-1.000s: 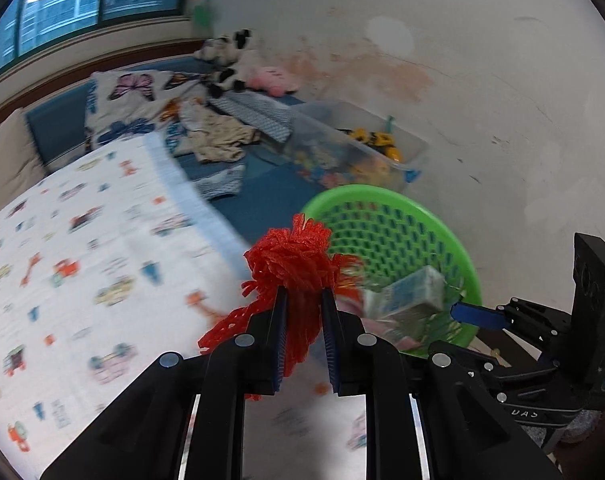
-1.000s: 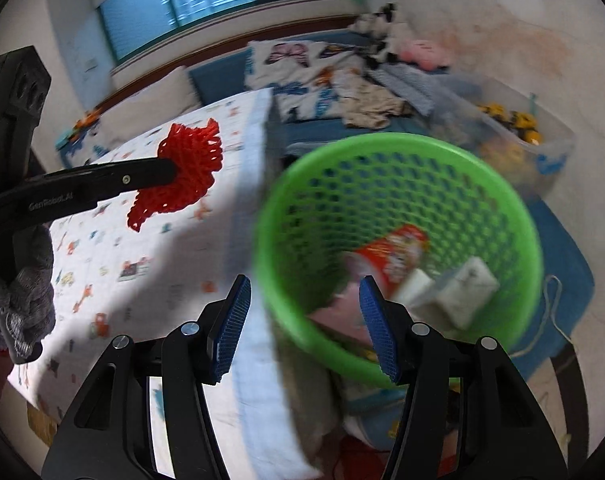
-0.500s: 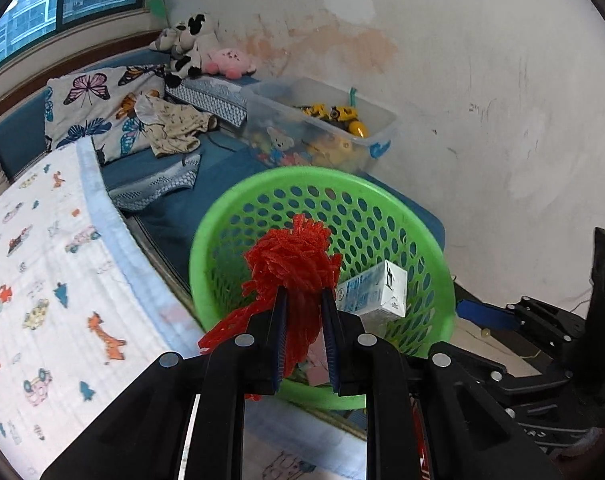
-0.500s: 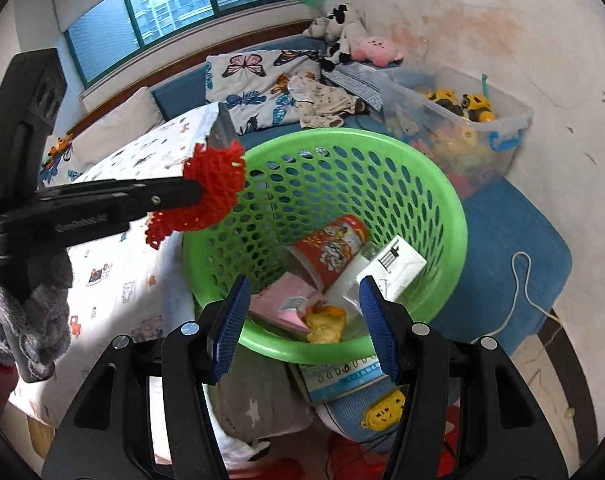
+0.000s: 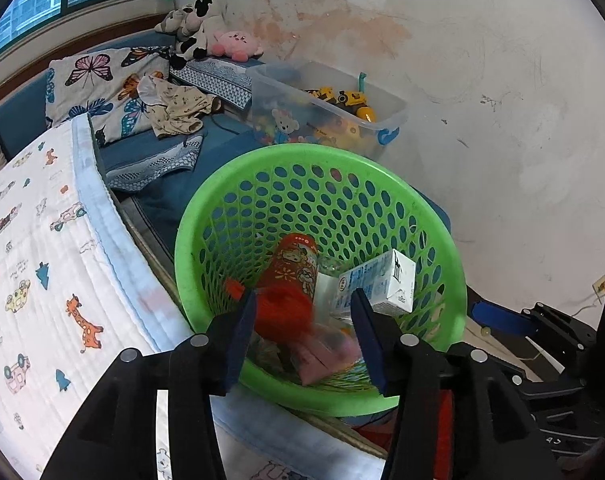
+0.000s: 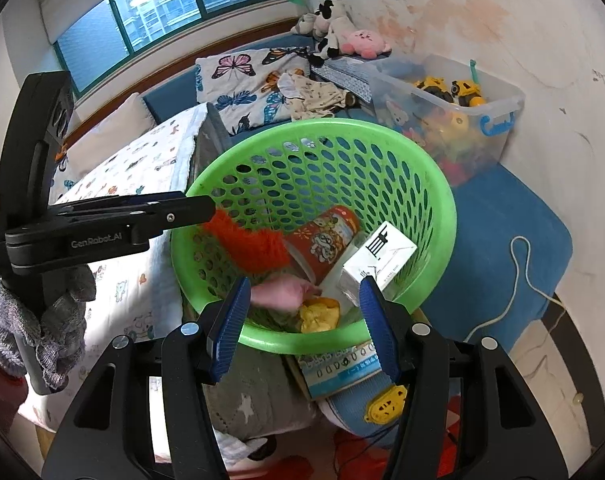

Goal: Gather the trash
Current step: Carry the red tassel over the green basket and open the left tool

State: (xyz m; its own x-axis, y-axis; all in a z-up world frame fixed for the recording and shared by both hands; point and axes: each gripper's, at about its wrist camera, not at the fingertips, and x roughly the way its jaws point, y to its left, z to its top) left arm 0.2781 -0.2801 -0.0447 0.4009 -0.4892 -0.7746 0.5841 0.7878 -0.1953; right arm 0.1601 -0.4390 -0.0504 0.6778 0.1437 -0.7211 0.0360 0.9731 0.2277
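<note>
Over the green basket (image 5: 382, 184) my left tongs (image 5: 302, 330) are opening, and the red mesh netting (image 5: 282, 312) sits between the blue pads but no longer looks pinched; it is blurred, so I judge it is dropping loose. My right tongs (image 6: 304, 320) stand part open with nothing between them, poised at the basket's near rim.

What could go wrong: in the right wrist view the netting (image 6: 248, 246) trails close to the left-hand rim, near my left tongs' tip (image 6: 198, 208). If a strand snags on a pad or on the holes of the wall, it may hang over the edge and slide out onto the printed bedsheet (image 5: 42, 280). Pulling the left tongs away too soon could drag it back out.

As for its look, the netting is bright red, frilly and light, bunched into a soft wad with a loose tail. It lies just beside the red paper cup (image 5: 292, 264) and above the pink wrapper (image 6: 282, 294), with the white carton (image 5: 378, 284) to the right.
</note>
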